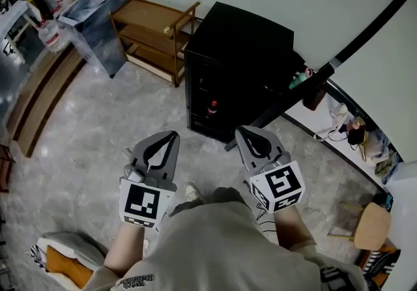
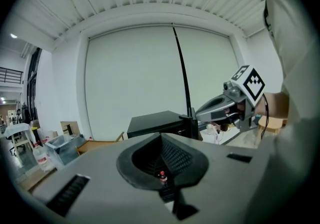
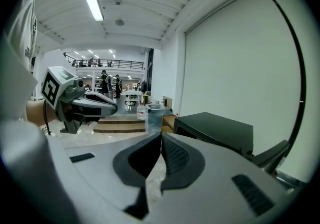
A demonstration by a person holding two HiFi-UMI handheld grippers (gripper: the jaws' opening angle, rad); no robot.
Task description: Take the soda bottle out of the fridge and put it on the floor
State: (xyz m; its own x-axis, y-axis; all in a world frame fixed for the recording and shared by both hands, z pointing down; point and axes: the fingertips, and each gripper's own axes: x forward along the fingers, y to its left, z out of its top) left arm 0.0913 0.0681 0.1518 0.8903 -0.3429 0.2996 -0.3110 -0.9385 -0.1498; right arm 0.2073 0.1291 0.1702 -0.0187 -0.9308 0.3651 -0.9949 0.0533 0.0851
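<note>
**Legible text:** none recorded.

1. Black-and-white square markers are carried on the cubes of the left gripper (image 1: 173, 133) and the right gripper (image 1: 239, 129). They are patterns only, with no letters or numbers.
2. A line of pale print is found on the grey garment (image 1: 137, 278), at six o'clock in the head view. It is seen upside down and is too small to be read.
3. A red label is borne by the soda bottle (image 1: 212, 108) in the black fridge (image 1: 241, 36). No lettering can be made out on it.
</note>
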